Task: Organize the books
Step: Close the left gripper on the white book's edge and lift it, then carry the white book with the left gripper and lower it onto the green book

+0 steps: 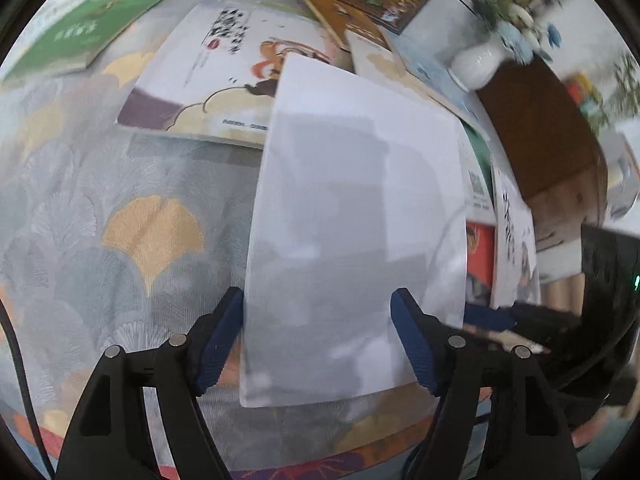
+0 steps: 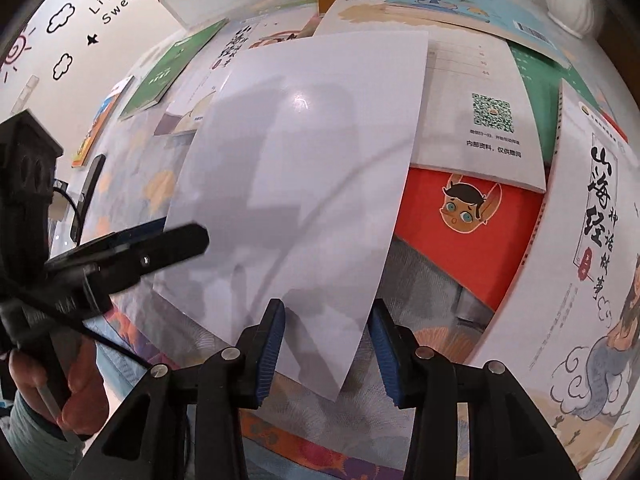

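A white book [image 1: 356, 220] lies flat, plain cover up, on the patterned tablecloth [image 1: 120, 220], its long axis running away from both cameras toward the far books; in the right wrist view it [image 2: 304, 184] leans slightly to the right as it recedes. Its far end overlaps an illustrated book [image 1: 224, 72], and its right edge covers part of a red book [image 2: 460, 232] and a white one with a QR code [image 2: 480, 120]. The left gripper [image 1: 318, 344] stands open, jaws wide to either side of the book's near end; the left pad sits right at the book's edge, the right one over the cover, with no clamping visible. The right gripper [image 2: 328, 344] is open more narrowly, its jaws bracketing the book's near right corner, pads not pressing it. A green book [image 1: 88, 28] lies well apart at far left.
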`<state>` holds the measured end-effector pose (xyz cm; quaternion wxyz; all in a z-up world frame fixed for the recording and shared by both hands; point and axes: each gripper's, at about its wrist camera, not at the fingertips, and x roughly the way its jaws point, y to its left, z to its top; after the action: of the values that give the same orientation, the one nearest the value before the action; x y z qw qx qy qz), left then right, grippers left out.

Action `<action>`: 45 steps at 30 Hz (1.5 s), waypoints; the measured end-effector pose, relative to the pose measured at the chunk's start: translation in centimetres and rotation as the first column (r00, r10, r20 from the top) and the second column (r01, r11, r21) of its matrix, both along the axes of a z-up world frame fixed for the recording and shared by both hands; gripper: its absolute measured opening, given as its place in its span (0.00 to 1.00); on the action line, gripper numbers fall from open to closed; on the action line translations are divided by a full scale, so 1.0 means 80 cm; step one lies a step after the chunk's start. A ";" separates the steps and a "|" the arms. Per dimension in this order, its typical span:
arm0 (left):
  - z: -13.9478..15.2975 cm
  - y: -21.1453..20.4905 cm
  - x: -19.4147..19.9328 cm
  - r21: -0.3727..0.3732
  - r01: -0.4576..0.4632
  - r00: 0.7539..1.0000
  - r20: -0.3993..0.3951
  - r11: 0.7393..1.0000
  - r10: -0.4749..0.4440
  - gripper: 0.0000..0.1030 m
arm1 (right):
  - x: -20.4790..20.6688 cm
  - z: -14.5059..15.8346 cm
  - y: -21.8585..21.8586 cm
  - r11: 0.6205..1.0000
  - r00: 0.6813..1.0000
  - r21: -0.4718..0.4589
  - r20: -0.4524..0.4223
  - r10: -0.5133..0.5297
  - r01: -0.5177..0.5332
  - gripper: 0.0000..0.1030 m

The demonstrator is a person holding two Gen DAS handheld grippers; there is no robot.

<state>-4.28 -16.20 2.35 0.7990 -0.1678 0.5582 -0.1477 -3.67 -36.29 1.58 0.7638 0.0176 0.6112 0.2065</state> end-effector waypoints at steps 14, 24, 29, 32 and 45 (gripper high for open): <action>-0.012 0.033 -0.016 -0.390 -0.092 0.996 -0.049 0.916 0.079 0.21 | 0.006 -0.005 -0.034 0.981 0.992 0.154 -0.060 -0.110 0.118 0.42; -0.008 0.032 -0.006 -0.598 -0.174 0.985 -0.109 0.782 0.136 0.14 | 0.014 -0.015 -0.101 0.852 0.944 0.434 -0.272 -0.186 0.293 0.57; -0.006 0.032 0.005 -0.706 -0.178 0.984 -0.136 0.685 0.116 0.14 | 0.012 -0.044 -0.129 0.681 0.888 0.599 -0.426 -0.174 0.421 0.59; -0.010 0.027 0.007 -0.715 -0.184 0.982 -0.167 0.674 0.091 0.14 | 0.013 -0.048 -0.126 0.613 0.879 0.654 -0.453 -0.151 0.443 0.59; 0.018 -0.027 -0.002 -0.248 -0.010 0.996 -0.084 0.969 -0.011 0.21 | -0.005 0.025 -0.063 0.948 0.987 0.275 -0.050 -0.154 0.162 0.40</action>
<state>-4.43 -18.33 3.77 0.7475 -0.2721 0.5687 -0.2094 -4.06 -41.32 3.54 0.7592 0.1765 0.5835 0.2281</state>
